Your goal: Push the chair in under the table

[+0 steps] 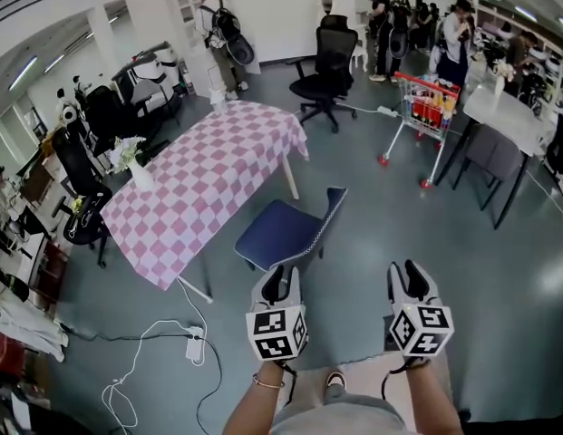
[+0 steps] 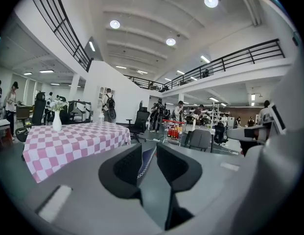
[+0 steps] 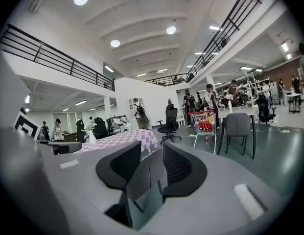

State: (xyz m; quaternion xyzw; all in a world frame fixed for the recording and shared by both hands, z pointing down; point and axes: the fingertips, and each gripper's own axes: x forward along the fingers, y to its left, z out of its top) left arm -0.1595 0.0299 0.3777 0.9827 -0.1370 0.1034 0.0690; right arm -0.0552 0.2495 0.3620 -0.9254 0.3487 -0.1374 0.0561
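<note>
Beside the desk [image 1: 208, 175], chair [image 1: 283, 232] stands unpushed; our left claw [image 1: 276, 282] and right claw [image 1: 405, 275] gape empty, short of it.

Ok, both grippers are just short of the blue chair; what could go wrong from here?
1. The chair sits skewed to the table; pushed straight, it may hit the table leg or snag the hanging cloth.
2. A bump to the table might topple the vase standing near its edge.
3. The power strip lies on the floor to the person's left, a possible trip.
</note>
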